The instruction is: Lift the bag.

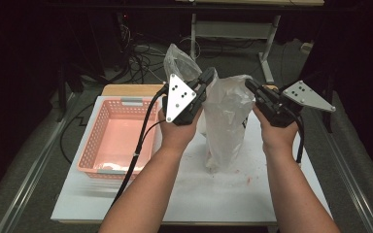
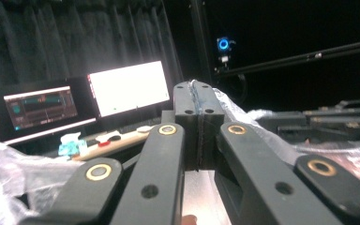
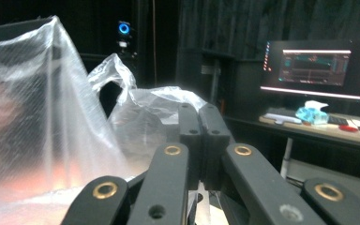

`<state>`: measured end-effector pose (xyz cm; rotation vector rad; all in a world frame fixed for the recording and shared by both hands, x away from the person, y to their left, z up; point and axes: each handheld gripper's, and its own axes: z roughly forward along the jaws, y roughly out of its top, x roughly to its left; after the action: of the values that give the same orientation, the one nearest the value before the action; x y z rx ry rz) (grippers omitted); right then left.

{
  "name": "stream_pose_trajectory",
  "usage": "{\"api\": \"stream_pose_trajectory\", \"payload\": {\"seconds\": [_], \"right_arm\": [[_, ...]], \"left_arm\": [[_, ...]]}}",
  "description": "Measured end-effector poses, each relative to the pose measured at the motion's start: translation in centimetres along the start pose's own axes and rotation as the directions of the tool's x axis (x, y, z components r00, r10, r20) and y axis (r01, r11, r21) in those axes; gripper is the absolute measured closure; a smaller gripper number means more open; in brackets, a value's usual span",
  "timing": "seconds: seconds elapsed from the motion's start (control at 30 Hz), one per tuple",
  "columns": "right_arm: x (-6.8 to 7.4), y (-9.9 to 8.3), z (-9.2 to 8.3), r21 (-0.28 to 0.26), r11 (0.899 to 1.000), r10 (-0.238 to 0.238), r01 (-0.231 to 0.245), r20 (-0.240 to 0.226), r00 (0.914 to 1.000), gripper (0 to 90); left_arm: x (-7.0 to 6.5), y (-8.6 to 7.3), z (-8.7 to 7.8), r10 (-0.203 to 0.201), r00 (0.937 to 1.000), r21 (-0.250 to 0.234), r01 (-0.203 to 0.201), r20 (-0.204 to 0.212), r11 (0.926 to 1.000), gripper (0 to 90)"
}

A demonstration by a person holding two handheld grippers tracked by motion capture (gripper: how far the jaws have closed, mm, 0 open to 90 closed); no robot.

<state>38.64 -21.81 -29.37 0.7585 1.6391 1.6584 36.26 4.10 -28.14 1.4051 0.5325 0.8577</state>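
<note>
Plastic bag [image 1: 226, 121]: pinched at its rim by left claw [image 1: 208, 76] and right claw [image 1: 249, 84], raised between them; bottom touching worktop [image 1: 223, 189]; lifting unfinished.

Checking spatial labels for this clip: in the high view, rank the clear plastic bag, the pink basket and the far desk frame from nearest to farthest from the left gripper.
1. Clear plastic bag: pinched in the left gripper, at centre.
2. Pink basket: on the white table, lower left.
3. Desk frame: on the floor beyond the table, top.
</note>
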Motion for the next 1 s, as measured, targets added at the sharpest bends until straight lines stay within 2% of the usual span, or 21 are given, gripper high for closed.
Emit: {"api": "stream_pose_trajectory", "payload": {"seconds": [0.13, 0.33, 0.57, 0.67, 0.83, 0.93, 1.0], "right_arm": [[-0.8, -1.1, 0.6, 0.038, 0.999, 0.015, -0.016, 0.022, 0.9997, 90.0], [-1.6, -3.5, 1.0, 0.102, 0.994, 0.03, -0.035, 0.052, 0.9982, 90.0], [-1.9, -4.7, 1.1, 0.141, 0.99, 0.02, -0.028, 0.06, 0.998, 90.0], [-2.1, -4.9, 1.0, 0.152, 0.988, 0.021, -0.031, 0.061, 0.9979, 90.0], [-2.2, -4.9, 0.8, 0.159, 0.987, 0.015, -0.025, 0.059, 0.9981, 90.0], [-2.3, -4.8, 0.6, 0.16, 0.987, 0.013, -0.023, 0.061, 0.998, 90.0], [-2.4, -4.7, 0.5, 0.159, 0.987, 0.009, -0.019, 0.062, 0.9981, 90.0]], "left_arm": [[0.3, -1.7, 0.3, -0.013, 0.9999, 0.055, 0.014, -0.006, 0.9984, 88.4], [0.9, -4.1, 0.5, -0.045, 0.9988, 0.125, 0.047, -0.02, 0.991, 88.3], [1.0, -5.1, 0.3, -0.045, 0.999, 0.183, 0.046, -0.009, 0.982, 88.1], [0.9, -5.4, 0.1, -0.033, 0.9995, 0.211, 0.032, 0.0, 0.9769, 87.1], [0.8, -5.8, -0.6, -0.058, 0.998, 0.259, 0.05, 0.025, 0.9647, 72.9], [0.7, -6.1, -1.3, -0.106, 0.9934, 0.29, 0.089, 0.043, 0.953, 58.9], [0.5, -6.6, -1.9, -0.135, 0.9896, 0.302, 0.114, 0.05, 0.9463, 54.0]]}}
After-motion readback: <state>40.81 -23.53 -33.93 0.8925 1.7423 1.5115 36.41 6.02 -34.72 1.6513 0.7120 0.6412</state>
